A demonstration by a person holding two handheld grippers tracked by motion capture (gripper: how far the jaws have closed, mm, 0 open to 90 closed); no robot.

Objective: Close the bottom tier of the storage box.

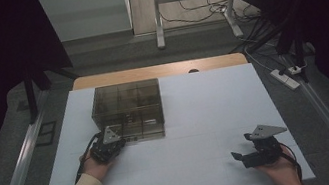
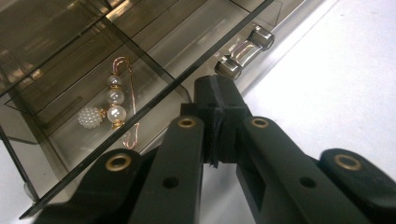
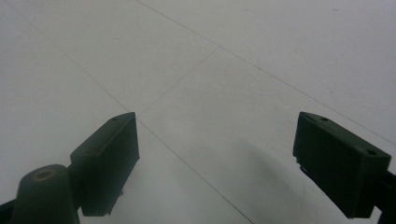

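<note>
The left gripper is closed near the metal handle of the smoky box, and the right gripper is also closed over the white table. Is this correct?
Not quite: the right gripper is open, its jaws wide apart over the white table, as the right gripper view shows. The left gripper is indeed closed near the metal handle of the smoky box.

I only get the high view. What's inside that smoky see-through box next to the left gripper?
Observer: The left gripper view shows a gold pin strung with pearls lying in one compartment of the box.
Operator: Is that gripper grabbing anything?
Observer: No. The left gripper is shut on nothing. Its tip is right beside a shiny metal handle on the box front, and I cannot tell whether they touch.
Operator: And the other one?
Observer: The right gripper is open, with nothing but white table between its jaws.
</note>
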